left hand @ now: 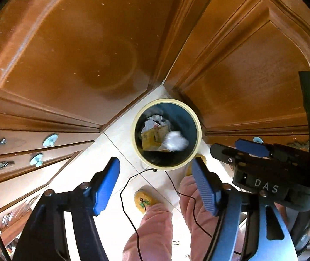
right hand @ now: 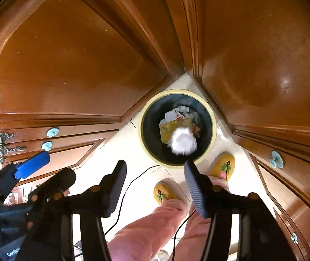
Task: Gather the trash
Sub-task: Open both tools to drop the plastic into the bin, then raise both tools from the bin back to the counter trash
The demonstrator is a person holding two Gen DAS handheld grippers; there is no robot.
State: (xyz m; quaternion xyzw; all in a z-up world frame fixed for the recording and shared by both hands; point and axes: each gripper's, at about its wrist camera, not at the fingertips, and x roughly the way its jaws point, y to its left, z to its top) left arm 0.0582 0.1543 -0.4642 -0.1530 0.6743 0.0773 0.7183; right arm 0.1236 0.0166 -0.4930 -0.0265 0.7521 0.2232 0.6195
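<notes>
Wooden cabinets (right hand: pixel 67 65) hem the bin (right hand: pixel 211 113); both tools gape above.

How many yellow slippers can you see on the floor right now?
2. One slipper sits right beside the trash bin, at its near right; the other slipper is nearer the camera, left of the first.

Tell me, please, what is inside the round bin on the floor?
Inside the bin a blurred white wad shows above a yellow carton and crumpled white papers. Whatever lies under them, and the bin's bottom, is covered.
</notes>
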